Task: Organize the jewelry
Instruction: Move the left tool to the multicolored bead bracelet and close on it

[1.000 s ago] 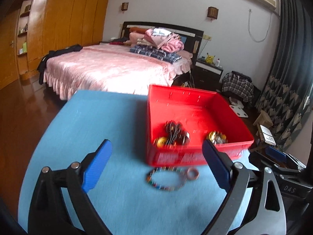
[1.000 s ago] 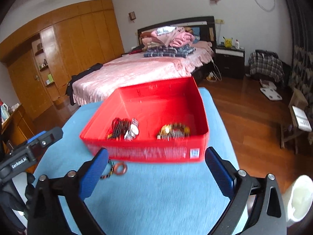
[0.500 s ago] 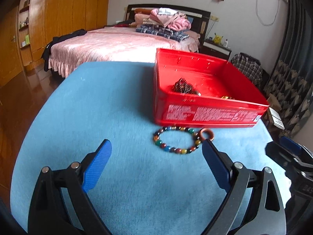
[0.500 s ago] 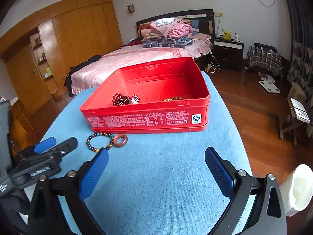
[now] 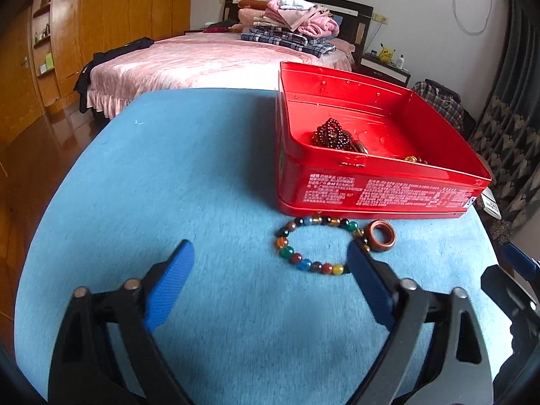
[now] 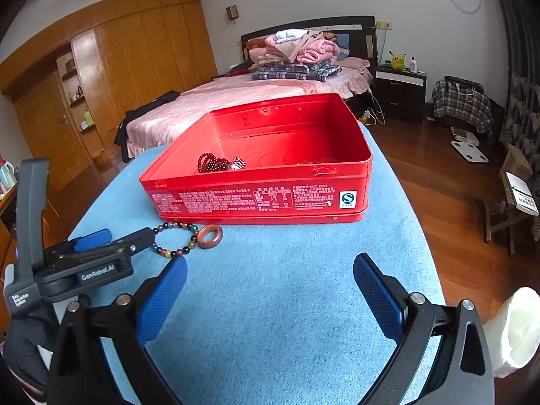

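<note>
A multicoloured bead bracelet [image 5: 312, 244] with a brown ring pendant [image 5: 381, 236] lies on the blue table [image 5: 202, 182] just in front of an open red tin [image 5: 371, 192]. The tin holds a dark red bead bracelet [image 5: 332, 134] and gold-coloured jewelry [image 5: 415, 159]. My left gripper [image 5: 270, 270] is open low over the table, its right finger at the bracelet's right side. My right gripper [image 6: 270, 281] is open and empty, to the right of the bracelet [image 6: 175, 239] and ring [image 6: 209, 235], in front of the tin [image 6: 263, 199]. The left gripper [image 6: 111, 239] shows there too.
The table's rounded edges drop to a wooden floor [image 6: 449, 182] on both sides. A pink bed [image 5: 202, 64] with stacked clothes stands behind, wooden wardrobes [image 6: 118, 67] to the left. A stool with a box [image 6: 516, 185] stands at the right.
Both grippers have come down lower and closer to the table. My left gripper has moved up to the multicoloured bracelet, whose right side now lies by its right finger.
</note>
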A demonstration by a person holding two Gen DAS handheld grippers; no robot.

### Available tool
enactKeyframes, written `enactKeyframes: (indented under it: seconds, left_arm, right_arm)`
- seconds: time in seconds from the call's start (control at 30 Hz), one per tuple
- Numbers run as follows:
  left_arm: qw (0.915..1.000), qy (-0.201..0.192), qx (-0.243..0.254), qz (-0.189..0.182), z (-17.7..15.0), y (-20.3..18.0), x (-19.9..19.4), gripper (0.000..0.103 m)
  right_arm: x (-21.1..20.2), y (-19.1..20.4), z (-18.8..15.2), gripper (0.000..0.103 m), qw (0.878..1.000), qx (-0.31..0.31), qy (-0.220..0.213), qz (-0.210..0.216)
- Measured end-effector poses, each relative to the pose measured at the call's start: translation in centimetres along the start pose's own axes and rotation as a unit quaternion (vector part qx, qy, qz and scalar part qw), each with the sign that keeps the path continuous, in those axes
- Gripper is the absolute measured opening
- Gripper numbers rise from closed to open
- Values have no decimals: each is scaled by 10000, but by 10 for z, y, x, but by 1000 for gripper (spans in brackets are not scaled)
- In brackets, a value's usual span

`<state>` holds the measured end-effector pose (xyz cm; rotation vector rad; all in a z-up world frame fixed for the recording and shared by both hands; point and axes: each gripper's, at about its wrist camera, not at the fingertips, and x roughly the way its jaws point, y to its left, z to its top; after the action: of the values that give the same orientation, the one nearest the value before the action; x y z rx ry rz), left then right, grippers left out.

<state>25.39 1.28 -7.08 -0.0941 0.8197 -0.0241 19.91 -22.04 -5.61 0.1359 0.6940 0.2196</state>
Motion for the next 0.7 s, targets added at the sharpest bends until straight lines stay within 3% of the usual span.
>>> enactKeyframes:
  seconds: [0.07,0.4,0.7]
  left_arm:
    - [9999,104,41,-15,0,-1,5,74]
    - [9993,360,40,-124,-4,1,16,60]
    - [9974,426,164,-565,-3,-7,18,19]
  right_arm:
    - [1,1,0,97,10000,5,12,14]
    - [9,6,-1,97,9999,-41,102,71]
    - [18,19,2,97,9997,-41,187,171]
